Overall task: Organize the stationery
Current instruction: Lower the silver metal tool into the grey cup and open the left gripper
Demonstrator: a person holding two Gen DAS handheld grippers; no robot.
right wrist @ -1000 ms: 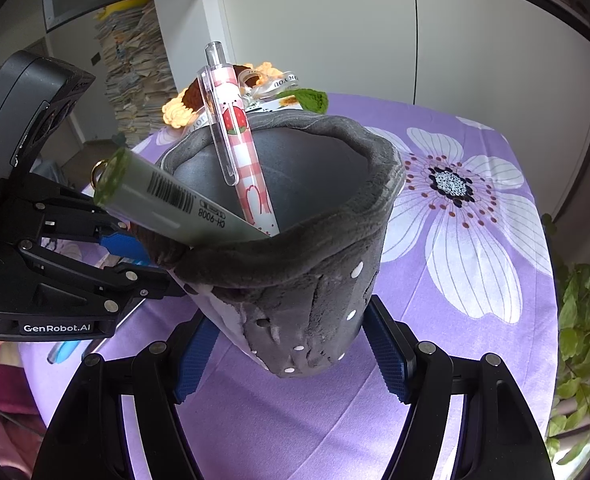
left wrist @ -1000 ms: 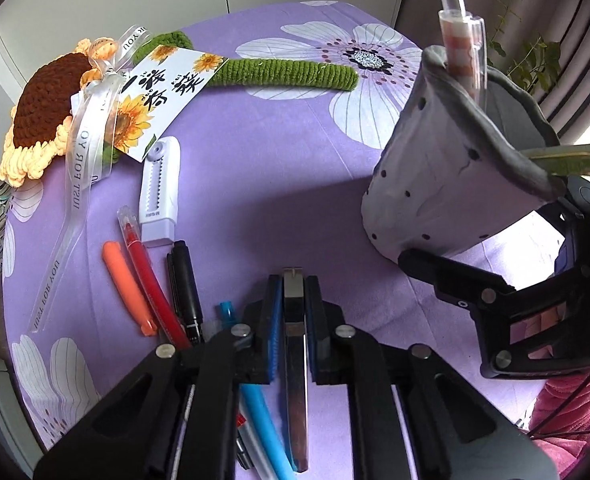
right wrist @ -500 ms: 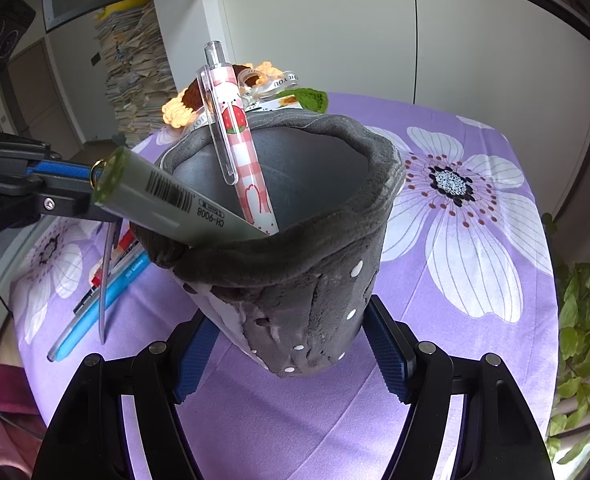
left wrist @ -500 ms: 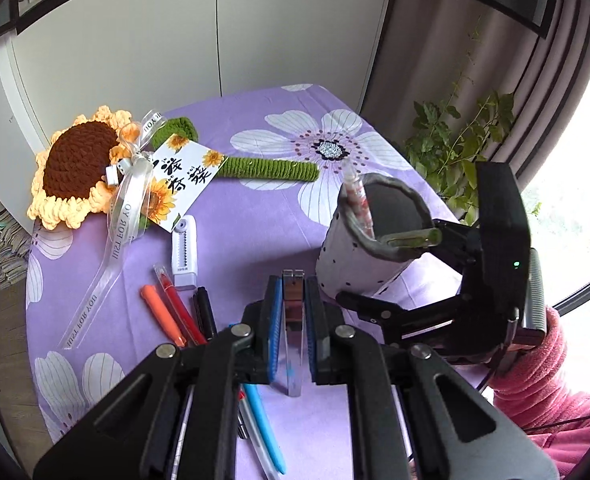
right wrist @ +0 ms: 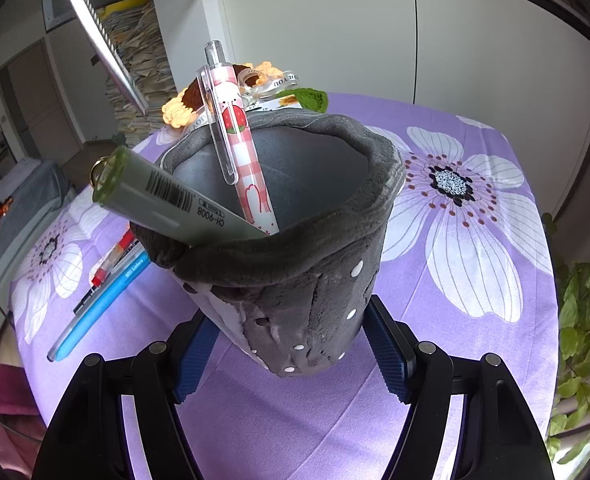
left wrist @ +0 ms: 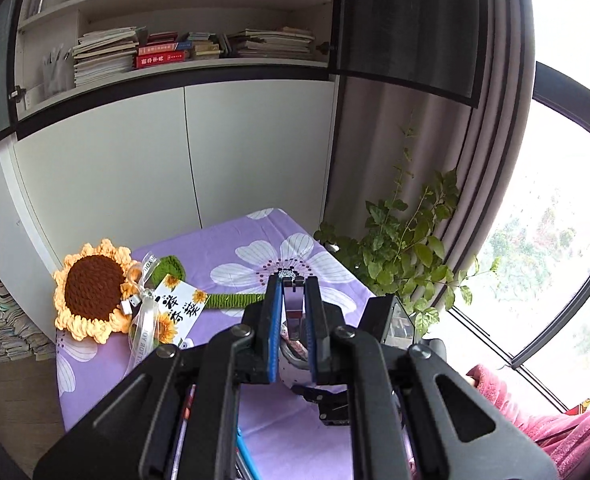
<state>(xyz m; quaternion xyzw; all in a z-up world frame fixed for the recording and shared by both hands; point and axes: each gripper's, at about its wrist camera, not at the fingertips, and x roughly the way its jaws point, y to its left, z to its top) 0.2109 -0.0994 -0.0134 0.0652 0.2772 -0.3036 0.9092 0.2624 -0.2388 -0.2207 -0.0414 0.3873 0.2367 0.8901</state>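
My left gripper [left wrist: 292,284] is shut on a steel ruler [left wrist: 294,305], lifted high above the purple flowered tablecloth [left wrist: 247,252]. In the right wrist view the ruler [right wrist: 103,36] slants across the upper left, above the holder. My right gripper [right wrist: 291,344] is shut on a grey plush pen holder [right wrist: 307,280], one pad on each side of its base. A pink checked pen [right wrist: 239,148] and a grey-green marker [right wrist: 167,200] stand in the holder. In the left wrist view the holder [left wrist: 293,354] is mostly hidden behind my fingers.
A blue pen [right wrist: 99,304] and a red pen [right wrist: 113,260] lie on the cloth left of the holder. A crochet sunflower [left wrist: 91,292] with ribbon and card lies at the far left corner. A leafy plant [left wrist: 399,248] stands beyond the table's right edge, by the window.
My left gripper has risen well above the table with the ruler and tipped upward, so shelves and window come into view. The right gripper and holder have stayed still.
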